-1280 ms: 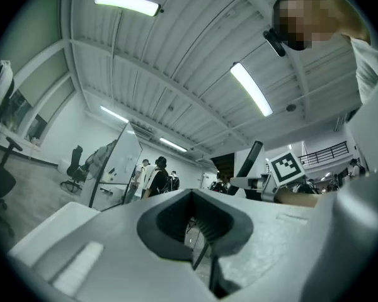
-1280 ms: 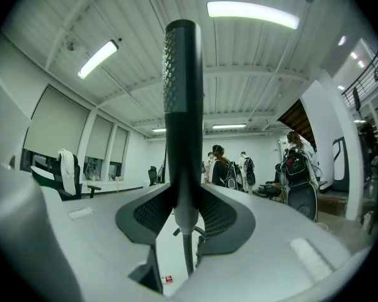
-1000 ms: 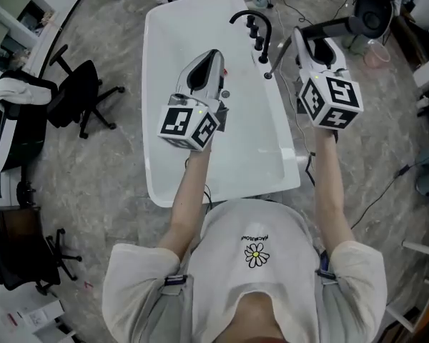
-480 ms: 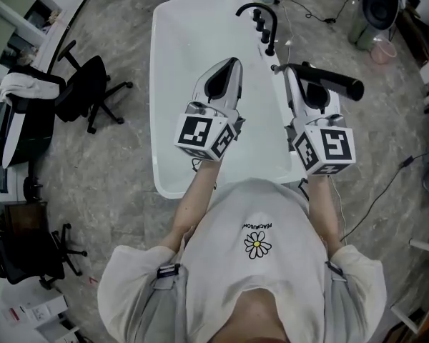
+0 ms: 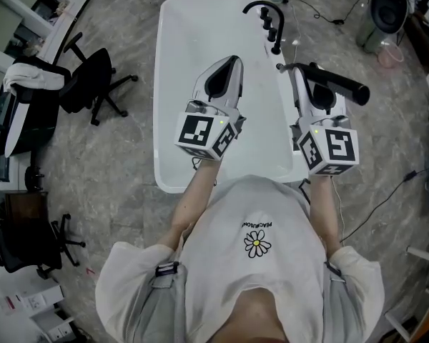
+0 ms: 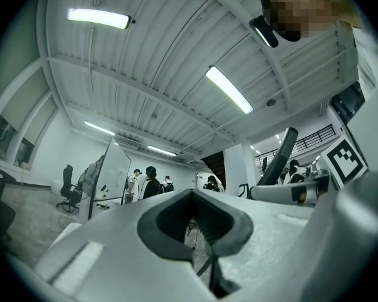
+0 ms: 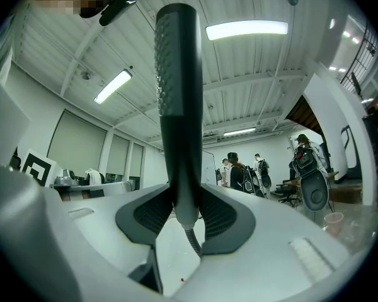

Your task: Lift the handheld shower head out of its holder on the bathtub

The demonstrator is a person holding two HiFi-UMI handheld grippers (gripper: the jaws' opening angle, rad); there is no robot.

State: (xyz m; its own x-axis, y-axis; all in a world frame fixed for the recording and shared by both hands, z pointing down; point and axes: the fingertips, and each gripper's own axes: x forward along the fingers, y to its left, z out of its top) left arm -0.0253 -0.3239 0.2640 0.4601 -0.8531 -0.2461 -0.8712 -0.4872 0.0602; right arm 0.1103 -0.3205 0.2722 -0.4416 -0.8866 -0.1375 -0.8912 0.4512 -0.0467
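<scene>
A white bathtub (image 5: 164, 120) fills the upper middle of the head view, with a black faucet (image 5: 267, 13) on its right rim. The black handheld shower head (image 5: 339, 86) lies crosswise over the tub's right edge, my right gripper (image 5: 300, 73) shut on its handle. In the right gripper view the shower head (image 7: 176, 106) stands upright between the pads (image 7: 220, 216), and its hose (image 7: 192, 241) hangs below. My left gripper (image 5: 232, 61) hovers over the tub, shut and holding nothing. In the left gripper view its pads (image 6: 230, 228) meet, and the shower head (image 6: 283, 159) shows at the right.
Black office chairs (image 5: 93, 84) stand on the grey floor left of the tub. Cables (image 5: 386, 191) trail across the floor on the right, and a pale bucket (image 5: 390, 54) stands near the top right. Several people (image 7: 242, 175) stand far off in the room.
Both grippers have drawn back toward the person's body. The right one carried the shower head away from the faucet end of the tub rim. In the last half second nothing moved.
</scene>
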